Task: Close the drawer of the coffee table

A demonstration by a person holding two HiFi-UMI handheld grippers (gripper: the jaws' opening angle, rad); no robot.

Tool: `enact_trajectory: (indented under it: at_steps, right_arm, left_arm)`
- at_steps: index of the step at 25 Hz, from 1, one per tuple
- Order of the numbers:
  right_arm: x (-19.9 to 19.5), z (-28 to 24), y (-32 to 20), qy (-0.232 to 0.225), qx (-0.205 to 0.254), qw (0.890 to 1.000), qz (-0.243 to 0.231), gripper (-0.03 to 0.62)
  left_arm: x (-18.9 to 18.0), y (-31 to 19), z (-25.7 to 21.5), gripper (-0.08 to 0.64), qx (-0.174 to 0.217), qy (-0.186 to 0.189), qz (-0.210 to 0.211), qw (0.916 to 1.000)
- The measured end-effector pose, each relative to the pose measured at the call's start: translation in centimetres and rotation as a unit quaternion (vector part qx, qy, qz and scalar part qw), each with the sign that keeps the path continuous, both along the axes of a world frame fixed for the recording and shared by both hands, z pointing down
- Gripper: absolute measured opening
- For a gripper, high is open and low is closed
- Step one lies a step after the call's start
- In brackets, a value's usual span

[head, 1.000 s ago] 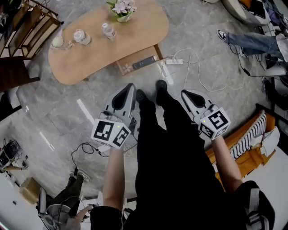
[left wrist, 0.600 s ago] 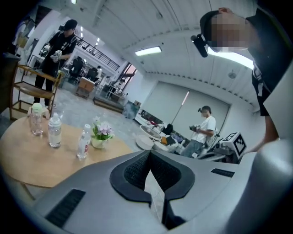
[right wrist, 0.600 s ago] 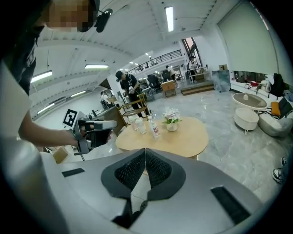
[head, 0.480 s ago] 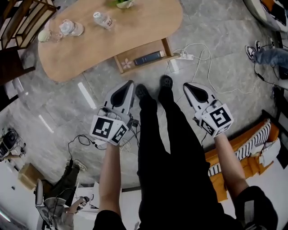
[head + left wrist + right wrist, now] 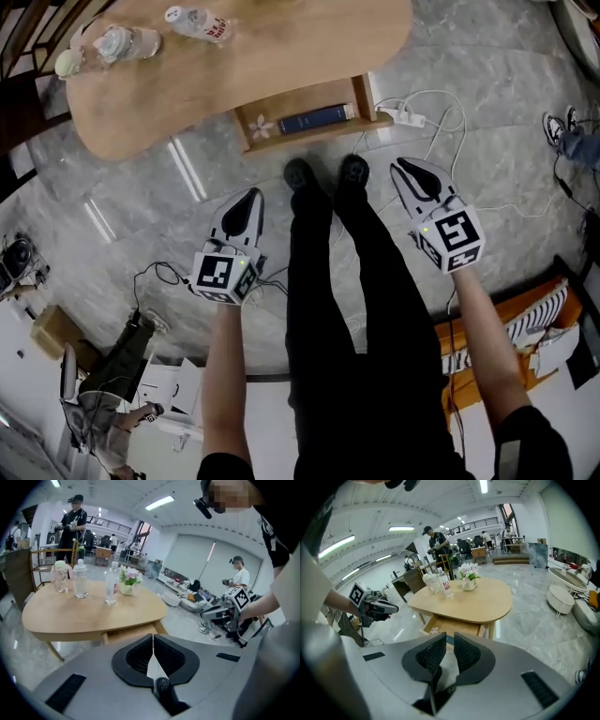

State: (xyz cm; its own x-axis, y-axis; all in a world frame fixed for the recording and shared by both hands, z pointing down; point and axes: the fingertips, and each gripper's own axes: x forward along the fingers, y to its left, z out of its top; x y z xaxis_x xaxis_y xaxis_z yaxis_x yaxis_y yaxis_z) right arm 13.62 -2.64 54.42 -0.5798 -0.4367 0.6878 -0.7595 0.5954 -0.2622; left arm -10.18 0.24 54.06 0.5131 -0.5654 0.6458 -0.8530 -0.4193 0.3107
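Left tool and right tool each have their jaws pressed together with nothing between them; they hang either side of the person's legs, well short of the drawer. That drawer stands pulled out from under the counter toward the shoes; a dark flat object and a small pale flower lie in it. Closed jaws suit this step, I judge — a blunt tip pushes better than a pinch. Set one tip, or both, against the front board near its middle; press straight in along the runners so it does not rack; ease off near the end, lest the bottles on top rock; keep clear of the white cable by the drawer's right corner.
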Motion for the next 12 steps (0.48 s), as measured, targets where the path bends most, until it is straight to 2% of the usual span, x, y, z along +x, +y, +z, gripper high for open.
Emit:
enact_trajectory:
  at_steps: [2, 5, 8, 9, 11, 12]
  right_arm:
    - [0.5, 2.5, -0.7, 0.019, -0.002, 1.0, -0.015, 0.017]
    - [1.1, 6.7, -1.6, 0.051, -0.005, 0.998, -0.04, 0.087]
    - [1.5, 9.9, -2.0, 0.08, -0.001, 0.995, -0.062, 0.118]
    - [1.6, 10.9, -2.1, 0.089, 0.0, 0.994, -0.068, 0.126]
    - [1.8, 12.9, -2.1, 0.104, -0.003, 0.991, -0.08, 0.138]
    - [1.9, 13.9, -2.1, 0.112, -0.006, 0.99, -0.086, 0.138]
  left_arm:
    - [-1.4, 0.1, 3.0, 0.015, -0.017, -0.017, -0.013, 0.9996]
    - [-3.0, -0.2, 7.8, 0.015, -0.037, -0.035, -0.017, 0.9985]
    - [-4.2, 0.2, 12.3, 0.017, -0.061, -0.055, -0.012, 0.9966]
    - [-4.6, 0.3, 13.7, 0.028, -0.068, -0.06, -0.012, 0.9958]
    - [-5.4, 0.4, 16.1, 0.101, -0.079, -0.07, -0.013, 0.9943]
    - [-5.9, 0.4, 17.0, 0.104, -0.083, -0.074, -0.015, 0.9937]
